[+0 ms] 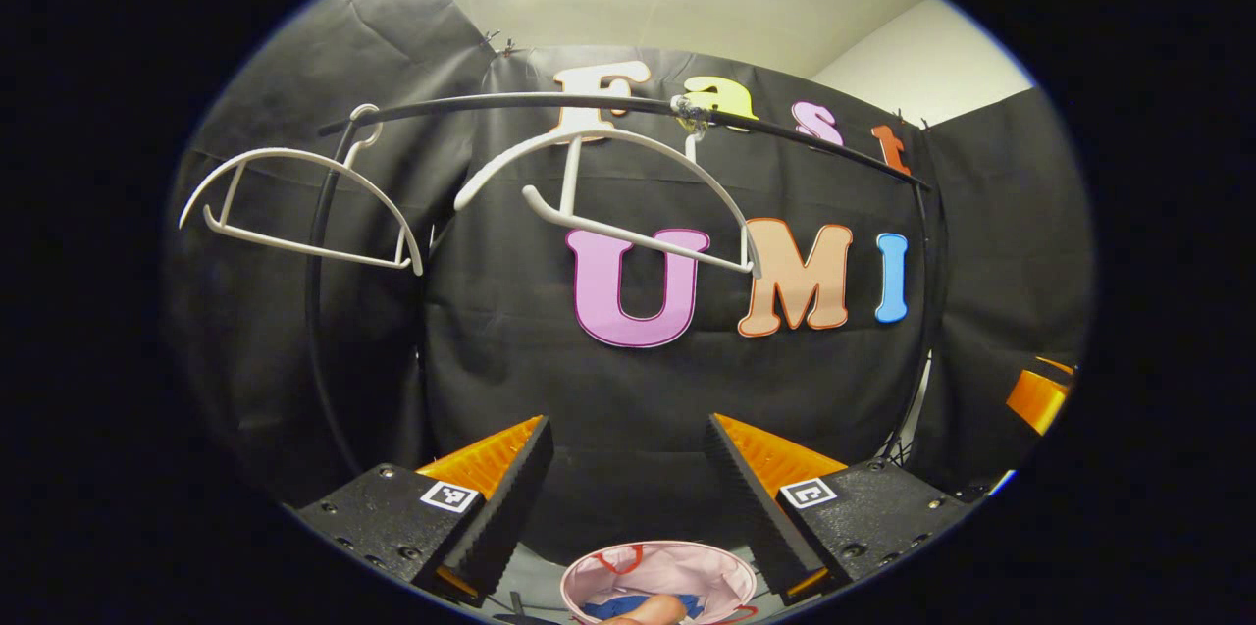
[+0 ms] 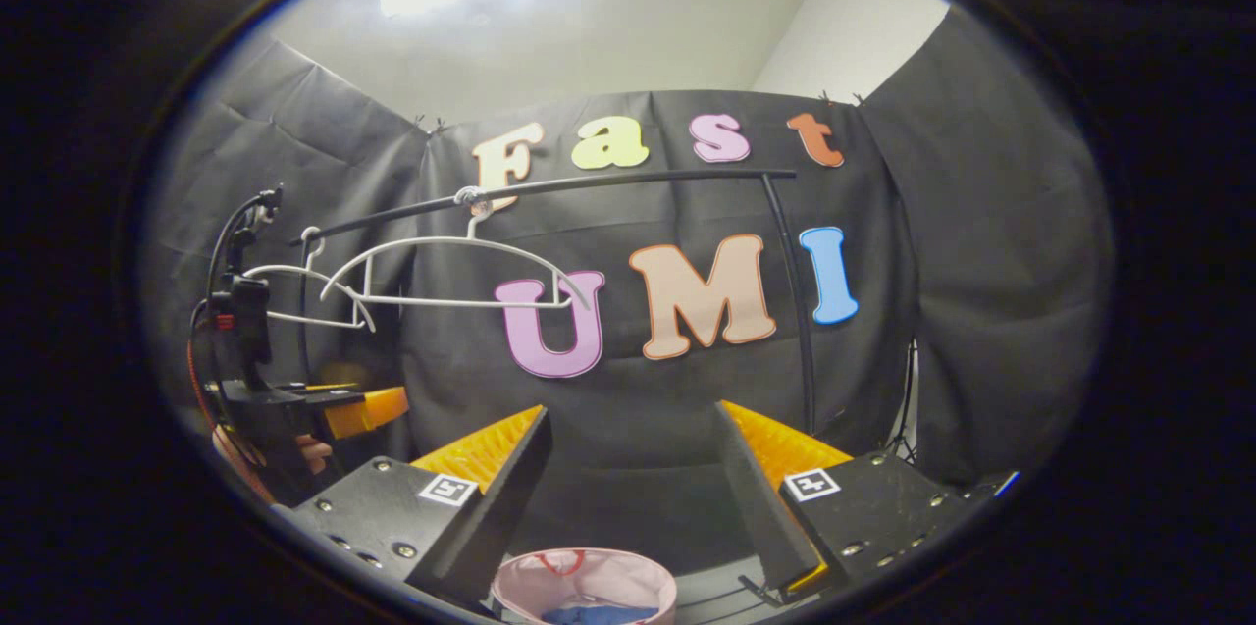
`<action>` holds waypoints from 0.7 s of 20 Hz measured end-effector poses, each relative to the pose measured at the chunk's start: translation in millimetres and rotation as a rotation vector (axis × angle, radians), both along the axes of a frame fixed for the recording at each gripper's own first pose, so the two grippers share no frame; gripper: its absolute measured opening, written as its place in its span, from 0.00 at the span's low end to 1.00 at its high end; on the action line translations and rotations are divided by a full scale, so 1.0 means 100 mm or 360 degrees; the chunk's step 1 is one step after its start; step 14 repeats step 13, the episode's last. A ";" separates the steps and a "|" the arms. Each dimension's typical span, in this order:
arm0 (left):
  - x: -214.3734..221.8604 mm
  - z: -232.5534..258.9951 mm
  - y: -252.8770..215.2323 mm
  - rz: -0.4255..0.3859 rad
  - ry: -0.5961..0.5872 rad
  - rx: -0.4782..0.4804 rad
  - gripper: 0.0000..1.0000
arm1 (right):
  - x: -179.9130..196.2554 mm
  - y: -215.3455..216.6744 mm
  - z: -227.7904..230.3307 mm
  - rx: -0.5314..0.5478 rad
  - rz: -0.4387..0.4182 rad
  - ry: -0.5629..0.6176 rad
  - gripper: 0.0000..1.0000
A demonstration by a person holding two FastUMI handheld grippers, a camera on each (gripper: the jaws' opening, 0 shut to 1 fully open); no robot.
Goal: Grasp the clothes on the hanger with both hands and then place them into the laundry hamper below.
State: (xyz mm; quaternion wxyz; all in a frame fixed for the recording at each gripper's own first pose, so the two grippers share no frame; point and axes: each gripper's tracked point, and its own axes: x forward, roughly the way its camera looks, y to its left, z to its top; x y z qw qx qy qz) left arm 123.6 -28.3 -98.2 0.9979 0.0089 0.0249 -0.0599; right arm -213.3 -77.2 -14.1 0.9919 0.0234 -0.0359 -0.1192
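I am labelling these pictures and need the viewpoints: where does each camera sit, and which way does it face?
Left gripper view: rides the left hand-held gripper, facing the rail with two bare hangers; its fingers stand apart.
Right gripper view: rides the right hand-held gripper, facing the same rail; the left hand-held gripper and a hand appear at left.
Shared: rail, hangers, pink hamper below.

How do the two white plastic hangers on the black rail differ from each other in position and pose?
In the left gripper view, the left white plastic hanger hangs at the end of the black rail, where the rail bends down; the right white plastic hanger hangs near the rail's middle. The left one looks level, the right one has its lower bar sloping down to the right. Both are bare, with no clothes on them.
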 end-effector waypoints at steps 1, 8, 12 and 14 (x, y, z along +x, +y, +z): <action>-0.02 0.02 -0.02 0.0002 -0.0010 0.0005 0.96 | -0.02 0.00 0.01 -0.0006 0.0007 -0.0004 0.98; -0.07 0.11 -0.07 0.0005 -0.0054 -0.0005 0.96 | -0.04 0.13 -0.06 -0.0063 0.0060 0.0001 0.98; -0.08 0.06 -0.05 0.0027 -0.0036 0.0026 0.96 | 0.00 0.24 -0.14 -0.0124 0.0108 0.0036 0.96; -0.09 0.05 -0.06 0.0028 -0.0038 0.0025 0.96 | -0.01 0.28 -0.14 -0.0133 0.0119 0.0042 0.96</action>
